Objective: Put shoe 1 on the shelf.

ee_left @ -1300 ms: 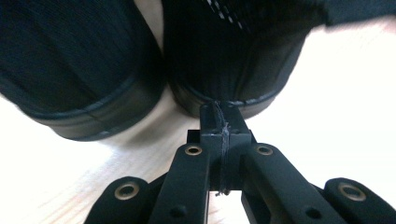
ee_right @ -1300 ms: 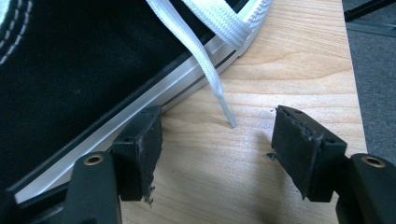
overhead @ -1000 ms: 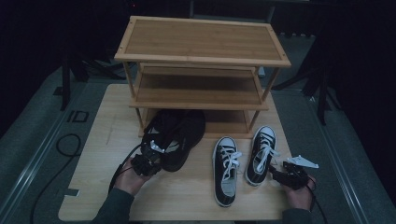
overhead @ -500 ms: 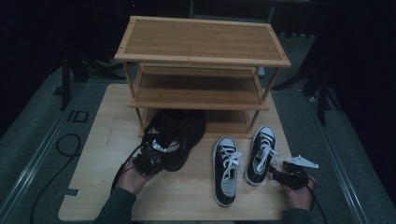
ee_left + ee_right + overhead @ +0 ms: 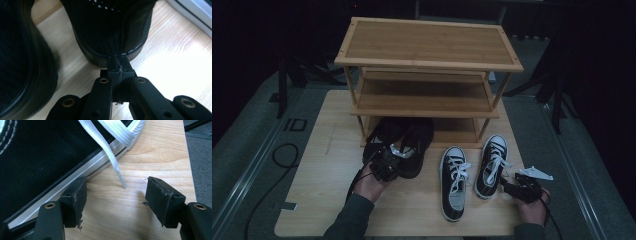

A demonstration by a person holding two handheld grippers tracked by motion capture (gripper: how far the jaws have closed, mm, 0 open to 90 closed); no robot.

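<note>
This looks like a staged recording set in a lab or studio, not a lived-in home: a pale wooden board (image 5: 327, 150) lies as the work surface on grey carpet-like flooring (image 5: 242, 150), with darkness all around and black stand legs (image 5: 557, 95) rising from the gloom. A three-tier bamboo shoe rack (image 5: 427, 55) stands on the board with shoes at its foot, a black cable (image 5: 272, 170) loops across the flooring, and a small printed label (image 5: 294, 124) sits beside the board's edge

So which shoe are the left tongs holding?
Find the wooden shoe rack on the table. Two all-black shoes lie before its bottom shelf; the left tongs pinch the heel of the right-hand black shoe. Unlike the sneakers alongside, it has no white laces.
</note>
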